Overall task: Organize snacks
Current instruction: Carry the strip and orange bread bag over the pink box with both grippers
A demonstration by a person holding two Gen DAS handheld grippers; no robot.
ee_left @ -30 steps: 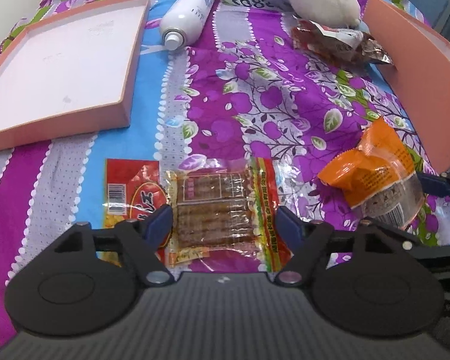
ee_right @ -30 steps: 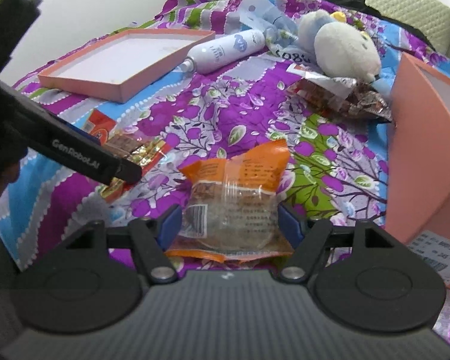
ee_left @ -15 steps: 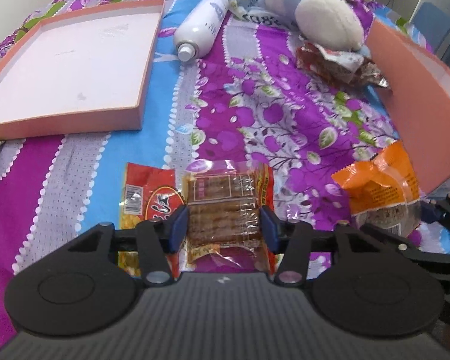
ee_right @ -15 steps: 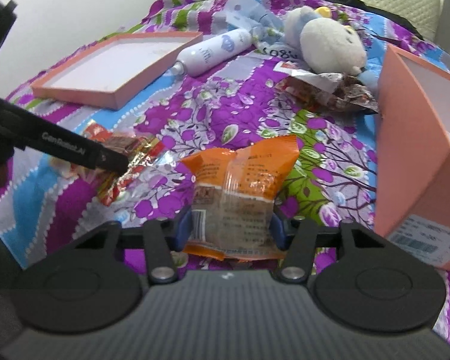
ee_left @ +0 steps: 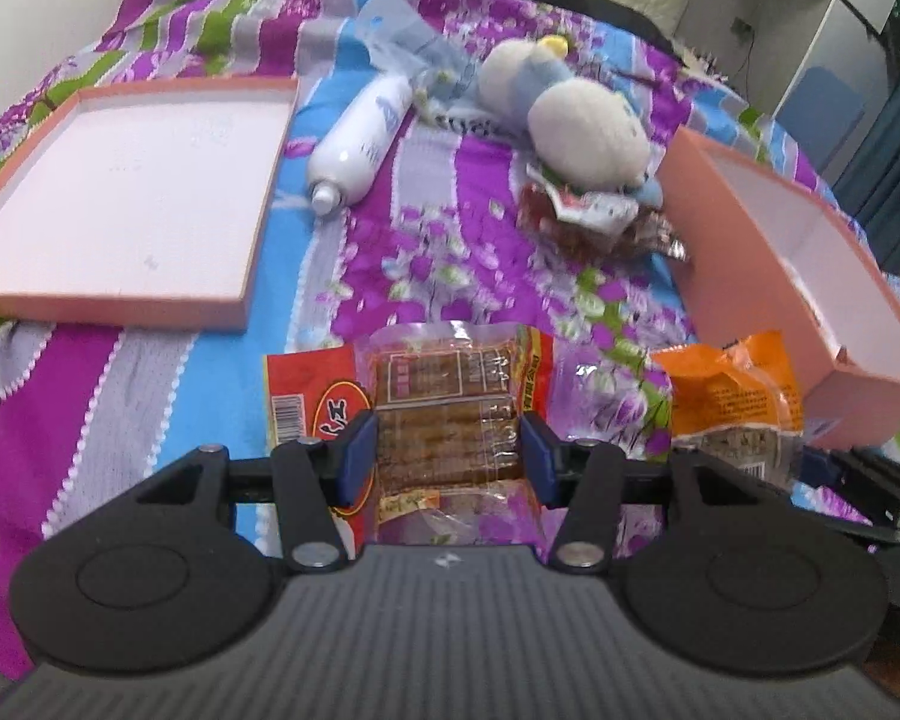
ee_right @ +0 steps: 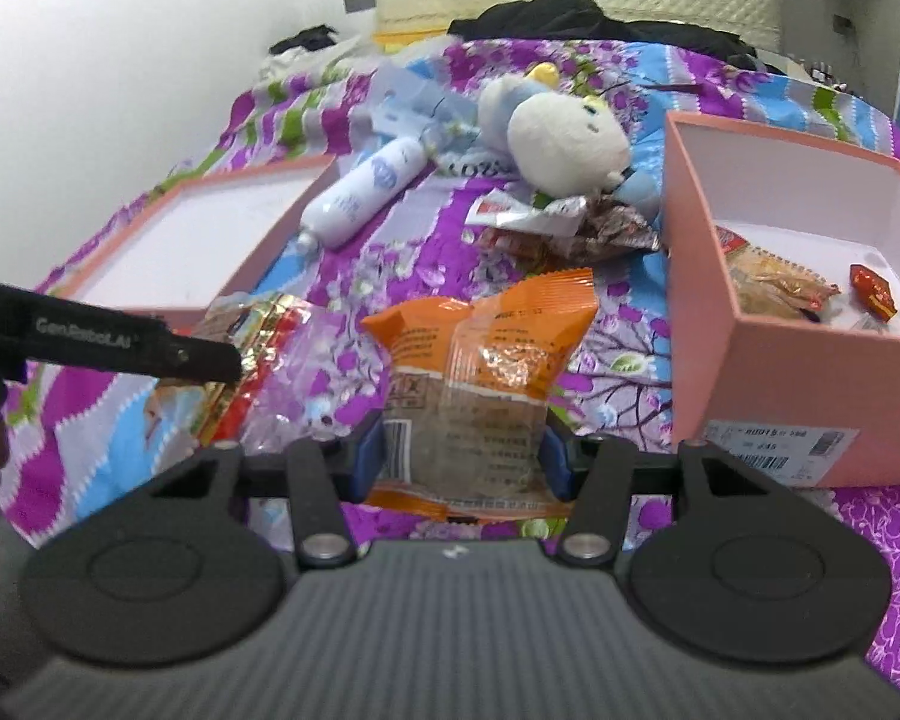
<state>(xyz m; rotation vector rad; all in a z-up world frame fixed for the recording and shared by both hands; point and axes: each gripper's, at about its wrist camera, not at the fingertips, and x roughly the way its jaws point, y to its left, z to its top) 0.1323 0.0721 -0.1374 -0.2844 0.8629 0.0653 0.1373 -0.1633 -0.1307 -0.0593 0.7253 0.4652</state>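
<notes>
Snack packets outside box: three — red [ee_left: 450, 396], orange [ee_right: 480, 372], crinkled [ee_right: 564, 228]. Pink boxes: two [ee_right: 768, 372] [ee_left: 120, 300]. Bottle: one [ee_left: 360, 144].

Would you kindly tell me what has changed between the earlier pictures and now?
Both tools have closed: the left tool now clamps the red snack pack and the right tool clamps the orange snack bag. Both packets have been lifted off the bedspread. The white bottle, plush toy, flat lid and pink box stayed put.
</notes>
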